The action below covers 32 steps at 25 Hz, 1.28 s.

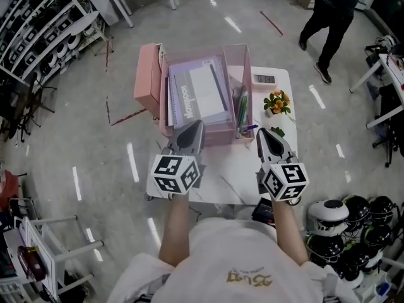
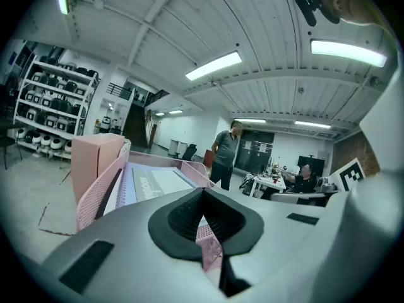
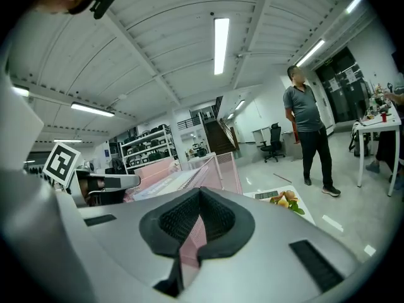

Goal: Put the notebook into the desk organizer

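On my lilac spiral-bound notebook (image 1: 199,95) I read white lettering, roughly "Monpon"; the gold print on my white shirt (image 1: 214,254) is illegible.

The desk organizer (image 1: 237,68) is pink mesh; the notebook (image 1: 202,93) is lavender with a white panel. At three o'clock, orange flowers (image 1: 278,101) (green leaves) on the white table (image 1: 237,163). Marker cubes (image 1: 175,174): black-and-white squares.
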Available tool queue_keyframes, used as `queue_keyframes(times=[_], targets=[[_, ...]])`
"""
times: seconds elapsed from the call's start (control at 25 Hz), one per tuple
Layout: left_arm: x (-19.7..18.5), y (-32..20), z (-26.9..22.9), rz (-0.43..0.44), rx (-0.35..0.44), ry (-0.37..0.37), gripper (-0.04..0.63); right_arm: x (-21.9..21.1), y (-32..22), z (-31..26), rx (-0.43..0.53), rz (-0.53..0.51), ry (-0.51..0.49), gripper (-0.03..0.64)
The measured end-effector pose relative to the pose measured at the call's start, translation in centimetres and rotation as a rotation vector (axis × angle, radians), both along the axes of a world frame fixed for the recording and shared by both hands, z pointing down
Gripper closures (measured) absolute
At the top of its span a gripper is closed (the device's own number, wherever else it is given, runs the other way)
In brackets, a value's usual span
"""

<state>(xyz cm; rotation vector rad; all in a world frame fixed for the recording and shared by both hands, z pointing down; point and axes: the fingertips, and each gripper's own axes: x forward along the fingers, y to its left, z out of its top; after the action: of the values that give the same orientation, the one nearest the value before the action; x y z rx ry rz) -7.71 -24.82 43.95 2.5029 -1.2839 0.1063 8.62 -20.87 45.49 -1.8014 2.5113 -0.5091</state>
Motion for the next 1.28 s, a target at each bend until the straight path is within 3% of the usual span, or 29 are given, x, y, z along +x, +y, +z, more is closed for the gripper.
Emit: queue_keyframes(times=[0.76, 1.28], targets=[[-0.4, 4.4, 1.5, -0.179, -0.062, 0.002, 0.581, 0.0, 2.0, -0.3, 0.004, -0.119, -0.021, 0.607], [-0.5, 5.2, 1.7, -0.211, -0.064, 0.0, 0.581, 0.1, 2.4, 0.0, 0.0, -0.148, -0.02, 0.607]])
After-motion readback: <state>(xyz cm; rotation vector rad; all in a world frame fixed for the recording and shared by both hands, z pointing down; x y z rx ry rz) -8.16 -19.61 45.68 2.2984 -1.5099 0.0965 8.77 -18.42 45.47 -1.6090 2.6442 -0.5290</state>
